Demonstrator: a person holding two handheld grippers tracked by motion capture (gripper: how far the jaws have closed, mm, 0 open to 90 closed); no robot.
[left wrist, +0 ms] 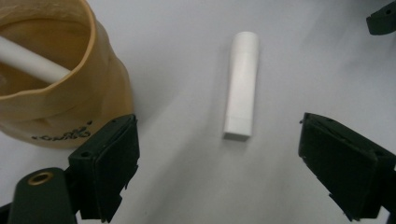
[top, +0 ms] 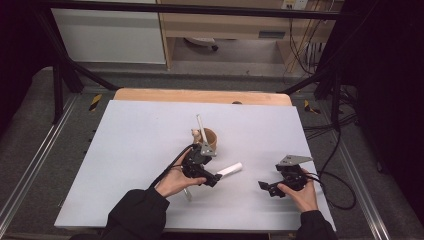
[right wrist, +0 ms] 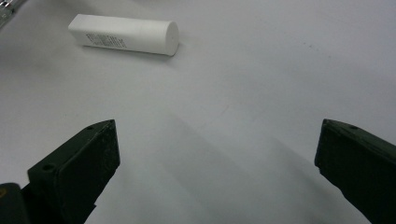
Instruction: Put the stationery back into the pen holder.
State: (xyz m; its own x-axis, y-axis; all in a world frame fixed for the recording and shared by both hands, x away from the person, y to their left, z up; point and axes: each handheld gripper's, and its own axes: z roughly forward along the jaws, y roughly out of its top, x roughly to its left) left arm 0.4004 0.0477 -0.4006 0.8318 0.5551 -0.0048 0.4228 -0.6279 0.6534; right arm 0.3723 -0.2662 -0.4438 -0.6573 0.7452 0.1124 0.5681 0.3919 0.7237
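Note:
A short white tube (top: 230,169) lies flat on the white table sheet (top: 135,150). My left gripper (top: 212,177) is open just short of the tube; in the left gripper view the tube (left wrist: 242,84) lies ahead between the wide-apart jaws of this gripper (left wrist: 224,168), untouched. A tan cup (top: 210,137) stands behind the left hand with a white stick (top: 200,122) leaning in it; the cup (left wrist: 60,93) sits beside the left jaw. My right gripper (top: 265,188) is open to the right, empty, and the tube (right wrist: 123,35) lies far ahead of its jaws (right wrist: 215,163).
A thin pale rod (top: 187,194) lies by the left hand. The wooden table edge (top: 200,95) runs along the back. Cables (top: 340,165) trail off the right side, and black frame bars (top: 60,85) stand at the left and right corners.

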